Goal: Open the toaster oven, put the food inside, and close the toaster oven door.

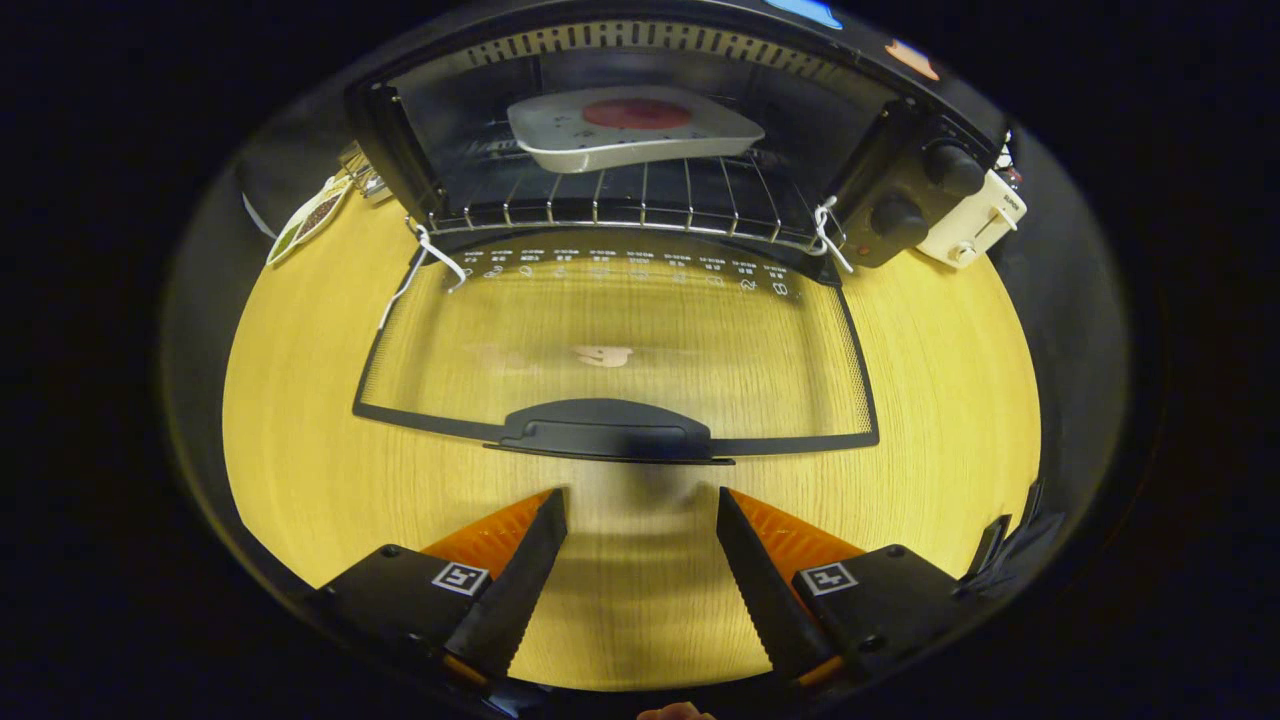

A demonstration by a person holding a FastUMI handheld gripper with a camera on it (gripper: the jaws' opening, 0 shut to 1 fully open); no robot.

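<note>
The black toaster oven (905,190) stands on the wooden table beyond my fingers, its glass door (620,340) folded down flat toward me. On the wire rack (620,205) inside rests a grey plate (630,130) carrying a round red piece of food (636,113). The door's dark handle (605,432) lies just ahead of my fingertips. My gripper (640,495) is open, with bare table between its fingers, a short way back from the handle.
Two black knobs (925,195) sit on the oven's right panel. A white toaster (975,225) stands behind the oven on the right. White cords (425,265) hang at both door hinges. A flat packet (310,218) lies left of the oven.
</note>
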